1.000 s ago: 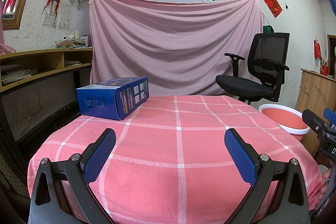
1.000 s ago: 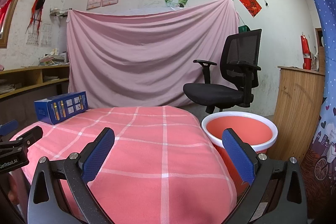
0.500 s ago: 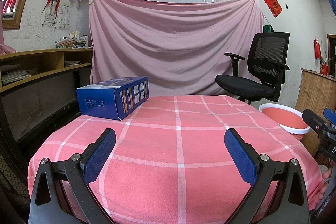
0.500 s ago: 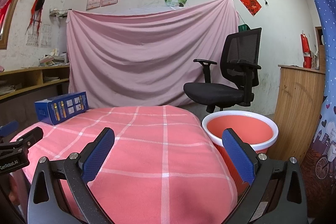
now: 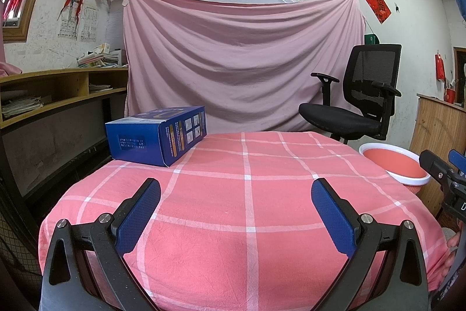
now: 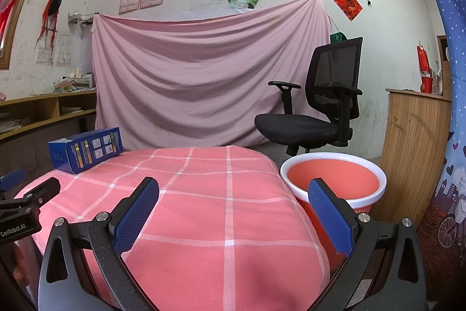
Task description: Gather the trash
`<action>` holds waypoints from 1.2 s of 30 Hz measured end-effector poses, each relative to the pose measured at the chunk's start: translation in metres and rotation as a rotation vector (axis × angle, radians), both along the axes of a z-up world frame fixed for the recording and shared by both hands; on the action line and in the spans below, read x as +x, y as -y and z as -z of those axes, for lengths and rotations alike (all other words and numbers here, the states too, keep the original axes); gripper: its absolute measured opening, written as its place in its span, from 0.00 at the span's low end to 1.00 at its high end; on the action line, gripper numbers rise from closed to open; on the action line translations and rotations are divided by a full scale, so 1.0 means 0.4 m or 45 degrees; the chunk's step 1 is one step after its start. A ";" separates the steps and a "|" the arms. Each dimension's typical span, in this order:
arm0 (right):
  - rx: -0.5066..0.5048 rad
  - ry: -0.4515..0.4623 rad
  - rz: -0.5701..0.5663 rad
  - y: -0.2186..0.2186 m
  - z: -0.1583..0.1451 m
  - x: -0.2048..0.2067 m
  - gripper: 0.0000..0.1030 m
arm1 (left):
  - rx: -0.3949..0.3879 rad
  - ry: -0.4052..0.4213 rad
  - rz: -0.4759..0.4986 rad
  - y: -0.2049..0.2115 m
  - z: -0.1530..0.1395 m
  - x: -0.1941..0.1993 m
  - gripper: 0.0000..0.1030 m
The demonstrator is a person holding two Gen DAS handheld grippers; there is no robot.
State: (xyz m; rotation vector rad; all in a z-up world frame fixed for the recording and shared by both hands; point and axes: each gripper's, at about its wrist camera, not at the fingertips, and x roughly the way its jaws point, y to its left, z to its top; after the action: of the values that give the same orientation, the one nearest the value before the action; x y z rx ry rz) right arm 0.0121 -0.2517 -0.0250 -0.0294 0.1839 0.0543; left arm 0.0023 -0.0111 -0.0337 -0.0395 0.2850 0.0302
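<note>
A blue cardboard box [image 5: 158, 134] lies on its side at the far left corner of the table with the pink checked cloth [image 5: 247, 194]; the right wrist view also shows the box [image 6: 86, 149]. A pink bin with a white rim [image 6: 332, 182] stands on the floor right of the table, and its rim [image 5: 393, 162] shows in the left wrist view. My left gripper [image 5: 236, 203] hovers open over the near table edge, well short of the box. My right gripper [image 6: 233, 203] is open over the table's right edge, beside the bin. Both hold nothing.
A black office chair [image 6: 314, 112] stands behind the bin, in front of a hanging pink sheet [image 5: 241, 63]. Wooden shelves [image 5: 52, 95] run along the left wall. A wooden counter [image 6: 413, 153] is at the right.
</note>
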 end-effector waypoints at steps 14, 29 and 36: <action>0.002 -0.001 0.000 -0.001 -0.001 0.000 1.00 | 0.000 -0.002 0.001 -0.001 -0.001 0.000 0.98; 0.012 -0.007 0.003 -0.016 0.004 -0.005 1.00 | 0.000 -0.010 0.003 -0.008 0.005 0.002 0.98; 0.015 -0.010 0.005 -0.013 0.004 -0.001 1.00 | -0.005 -0.024 0.021 -0.024 0.004 -0.004 0.98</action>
State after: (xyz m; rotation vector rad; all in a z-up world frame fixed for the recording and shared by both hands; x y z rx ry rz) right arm 0.0119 -0.2467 -0.0266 -0.0173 0.1915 0.0515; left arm 0.0008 -0.0017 -0.0352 -0.0410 0.3042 0.0135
